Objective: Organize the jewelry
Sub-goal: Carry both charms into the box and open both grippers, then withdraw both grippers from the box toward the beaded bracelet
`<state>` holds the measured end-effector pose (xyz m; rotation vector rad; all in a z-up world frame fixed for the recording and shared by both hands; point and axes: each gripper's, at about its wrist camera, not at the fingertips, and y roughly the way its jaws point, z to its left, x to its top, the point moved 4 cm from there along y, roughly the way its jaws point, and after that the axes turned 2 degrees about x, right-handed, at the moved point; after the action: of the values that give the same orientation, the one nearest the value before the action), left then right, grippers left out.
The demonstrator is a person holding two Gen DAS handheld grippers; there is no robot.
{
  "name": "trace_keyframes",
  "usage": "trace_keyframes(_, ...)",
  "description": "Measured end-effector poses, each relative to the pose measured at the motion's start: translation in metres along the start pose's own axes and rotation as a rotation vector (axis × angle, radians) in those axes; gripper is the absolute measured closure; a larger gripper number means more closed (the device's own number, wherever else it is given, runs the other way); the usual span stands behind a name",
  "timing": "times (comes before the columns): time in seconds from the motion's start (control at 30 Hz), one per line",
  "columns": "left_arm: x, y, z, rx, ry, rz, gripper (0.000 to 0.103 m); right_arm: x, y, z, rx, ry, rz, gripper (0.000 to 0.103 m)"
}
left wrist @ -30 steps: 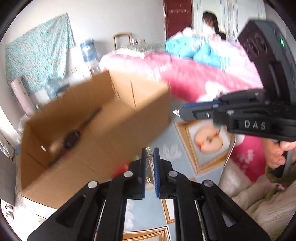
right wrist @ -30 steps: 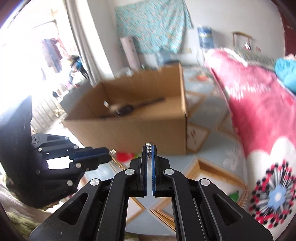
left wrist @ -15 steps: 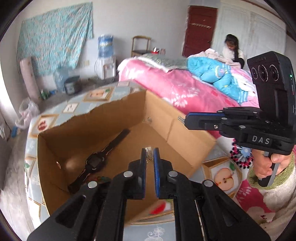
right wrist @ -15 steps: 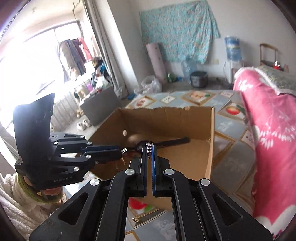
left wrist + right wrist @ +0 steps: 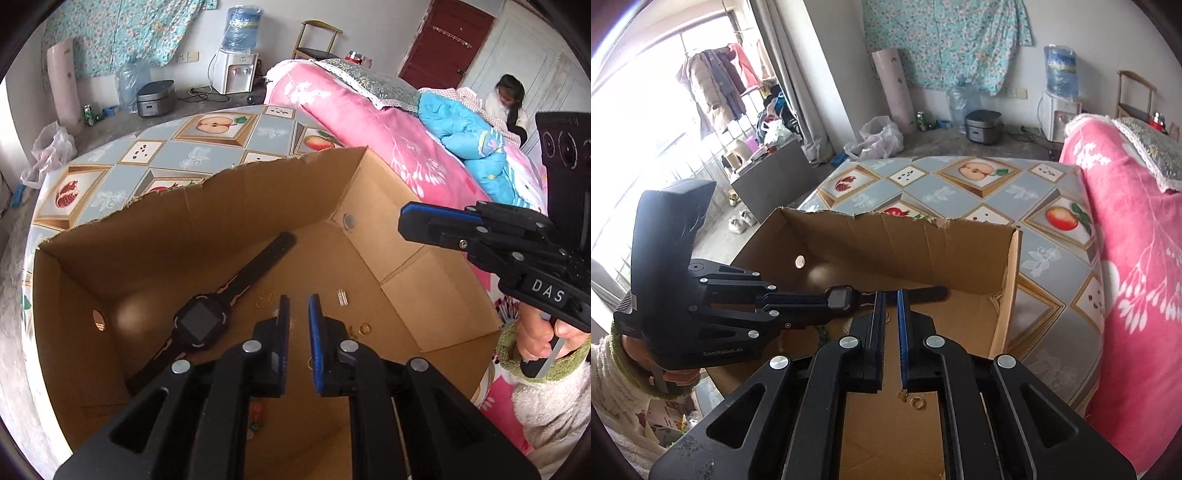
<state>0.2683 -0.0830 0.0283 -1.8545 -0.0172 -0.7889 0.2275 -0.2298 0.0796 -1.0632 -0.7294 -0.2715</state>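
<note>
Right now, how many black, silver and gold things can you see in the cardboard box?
Black: 1, the watch
Silver: 1, a tiny link piece
Gold: 3, wire loops, ring, charm
Total: 5; others may be hidden.

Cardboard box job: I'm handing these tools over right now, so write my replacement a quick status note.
Left tool: open, empty, over the cardboard box.
Right tool: open, empty, also above the box.
In the box: black watch, small silver piece, thin gold piece, gold ring.
Done: those pieces lie in the box.
Left: check outside the box for more jewelry; none shows here.
</note>
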Motion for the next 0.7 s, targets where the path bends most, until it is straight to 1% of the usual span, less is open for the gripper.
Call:
trace_keyframes(0.07,0.002,-0.001,0.001,-0.009,-0.005,-0.006,0.090,-0.001,-0.006,-0.003,-0.002,0.011,-0.012,0.096)
trace_keyframes(0.23,0.002,-0.010,0.003,0.004,-0.010,-0.032,0.090,-0.001,-0.018,-0.011,-0.015,0.037,-0.041,0.095)
trace_keyframes(0.37,-0.001,-0.023,0.001,0.006,-0.015,-0.059,0.090,-0.001,-0.033,-0.010,-0.030,0.044,-0.072,0.087)
trace_keyframes(0.4,-0.002,-0.027,0.000,0.006,-0.016,-0.067,0.088,-0.002,-0.038,-0.009,-0.034,0.044,-0.082,0.083)
trace_keyframes(0.43,-0.005,-0.033,-0.001,0.005,-0.017,-0.078,0.087,-0.003,-0.045,-0.007,-0.038,0.043,-0.095,0.081)
trace_keyframes(0.53,-0.014,-0.055,-0.004,0.007,-0.030,-0.119,0.074,-0.011,-0.071,-0.003,-0.058,0.049,-0.159,0.072)
trace_keyframes(0.6,-0.023,-0.072,-0.005,0.014,-0.039,-0.154,0.059,-0.020,-0.095,0.000,-0.058,0.063,-0.216,0.059)
trace_keyframes(0.63,-0.030,-0.084,-0.005,0.019,-0.042,-0.178,0.056,-0.026,-0.106,0.002,-0.060,0.069,-0.240,0.056)
trace_keyframes(0.7,-0.045,-0.106,-0.005,0.037,-0.041,-0.217,0.043,-0.041,-0.128,0.005,-0.071,0.073,-0.294,0.041)
